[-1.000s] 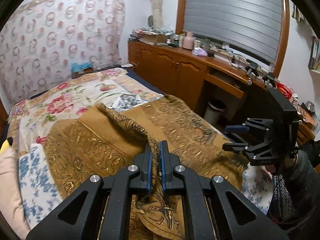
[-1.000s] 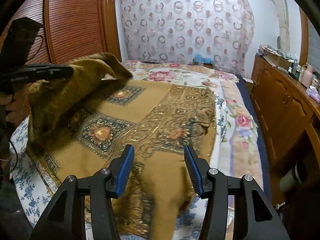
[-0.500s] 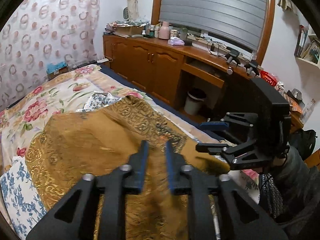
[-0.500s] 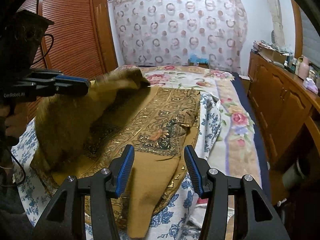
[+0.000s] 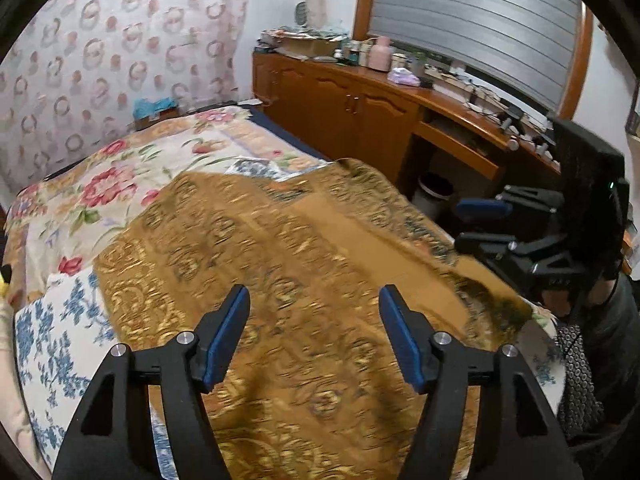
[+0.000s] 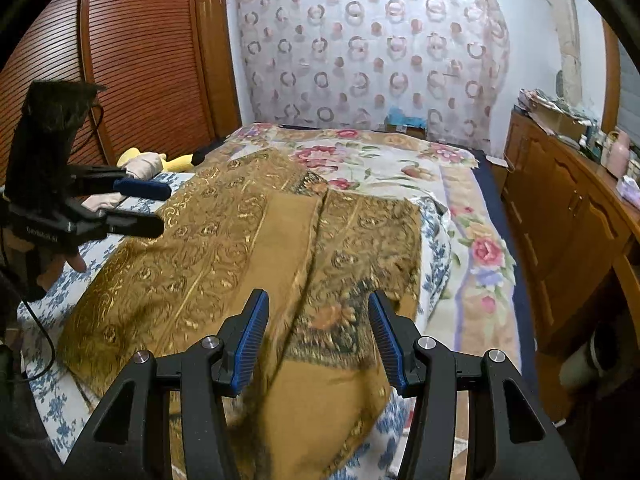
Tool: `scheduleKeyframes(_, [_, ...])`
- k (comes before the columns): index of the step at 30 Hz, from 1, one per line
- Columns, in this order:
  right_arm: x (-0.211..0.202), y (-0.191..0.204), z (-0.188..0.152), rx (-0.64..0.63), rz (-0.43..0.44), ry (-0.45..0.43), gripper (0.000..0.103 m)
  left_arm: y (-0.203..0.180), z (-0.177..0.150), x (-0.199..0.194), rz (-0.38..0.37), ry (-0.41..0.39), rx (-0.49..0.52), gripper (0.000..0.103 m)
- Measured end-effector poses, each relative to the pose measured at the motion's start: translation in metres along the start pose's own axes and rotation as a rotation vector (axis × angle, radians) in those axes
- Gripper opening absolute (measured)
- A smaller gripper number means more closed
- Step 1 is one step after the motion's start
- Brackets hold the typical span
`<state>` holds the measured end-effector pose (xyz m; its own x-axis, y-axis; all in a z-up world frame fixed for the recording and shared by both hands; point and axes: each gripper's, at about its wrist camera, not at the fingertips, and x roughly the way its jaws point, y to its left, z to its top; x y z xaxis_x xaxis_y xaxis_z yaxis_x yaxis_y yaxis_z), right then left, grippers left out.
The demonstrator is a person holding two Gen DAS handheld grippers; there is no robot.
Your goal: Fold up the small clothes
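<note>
Folding is sitting between steps: the mustard-gold patterned woven cloth (image 6: 248, 256) is lying doubled over on the floral-covered bed (image 6: 472, 216), one flap overlapping along the middle. The left gripper (image 5: 312, 332) has just been opening its jaws, which are standing apart above the fabric with nothing between them. The right gripper (image 6: 314, 334) is hovering over the near edge, jaws apart and empty. Next, I judge, both are needing fresh grips on an edge for another fold.
</note>
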<state>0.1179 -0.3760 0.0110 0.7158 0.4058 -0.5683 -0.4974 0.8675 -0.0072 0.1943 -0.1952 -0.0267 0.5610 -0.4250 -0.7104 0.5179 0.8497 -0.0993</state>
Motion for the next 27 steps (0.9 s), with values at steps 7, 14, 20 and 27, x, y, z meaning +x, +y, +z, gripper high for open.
scheduleKeyframes(7, [0.03, 0.002, 0.035, -0.037, 0.017, 0.031, 0.054, 0.031, -0.01, -0.004, 0.075, 0.0, -0.045, 0.068])
scheduleKeyframes(14, [0.072, -0.001, 0.073, -0.021, 0.03, 0.07, 0.054, 0.061, -0.019, -0.011, 0.111, 0.003, -0.083, 0.068])
scheduleKeyframes(20, [0.113, -0.003, 0.099, 0.028, 0.036, 0.114, 0.054, 0.079, -0.026, -0.016, 0.129, 0.001, -0.105, 0.068])
scheduleKeyframes(27, [0.159, -0.006, 0.109, 0.096, 0.074, 0.209, 0.054, 0.096, -0.038, -0.016, 0.138, 0.011, -0.138, 0.068])
